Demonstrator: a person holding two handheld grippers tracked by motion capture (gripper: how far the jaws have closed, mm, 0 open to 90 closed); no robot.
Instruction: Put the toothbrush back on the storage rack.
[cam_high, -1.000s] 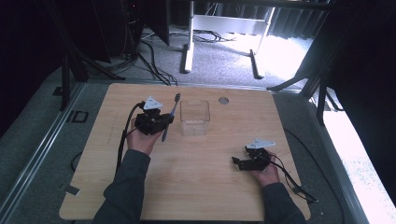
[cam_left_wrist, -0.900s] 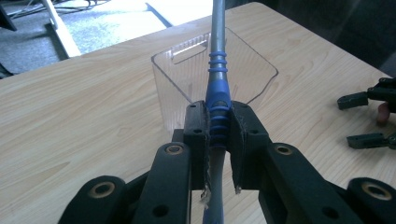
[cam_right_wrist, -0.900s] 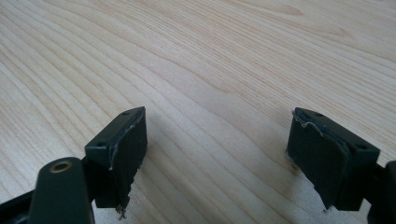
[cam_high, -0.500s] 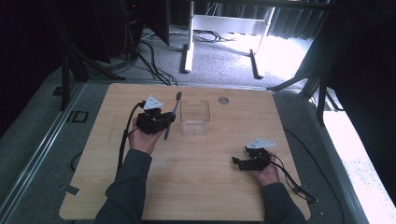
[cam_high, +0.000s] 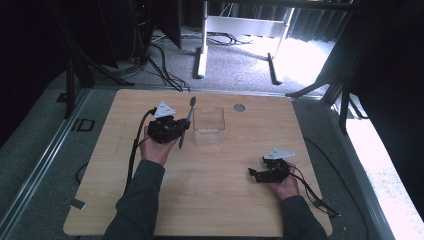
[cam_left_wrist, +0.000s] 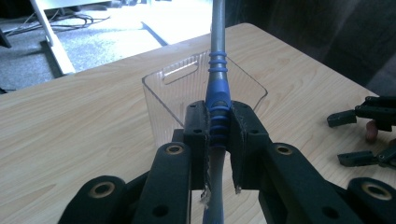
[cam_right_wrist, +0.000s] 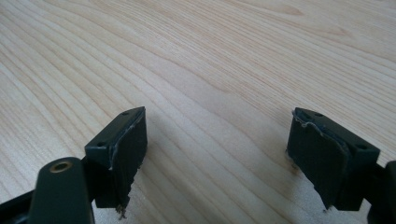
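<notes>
A pale wooden table (cam_high: 210, 200) stands in a dark room with cables on the grey floor behind. Nothing has shifted over the last second: both hands hold the same spots, so the work seems paused just short of the drop. The left gripper (cam_left_wrist: 218, 135) pinches a toothbrush (cam_high: 185, 122) by its blue grip, handle upright, just beside the clear bin (cam_high: 208, 126). The right gripper (cam_right_wrist: 217, 154) rests spread and empty, well apart.

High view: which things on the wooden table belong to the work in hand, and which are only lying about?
In use:
- blue-grey plastic toothbrush, clamped in the left tongs
- clear plastic box, beside it

Lying about:
- small round grey disc near the table's far edge
- right tongs, open and idle
</notes>
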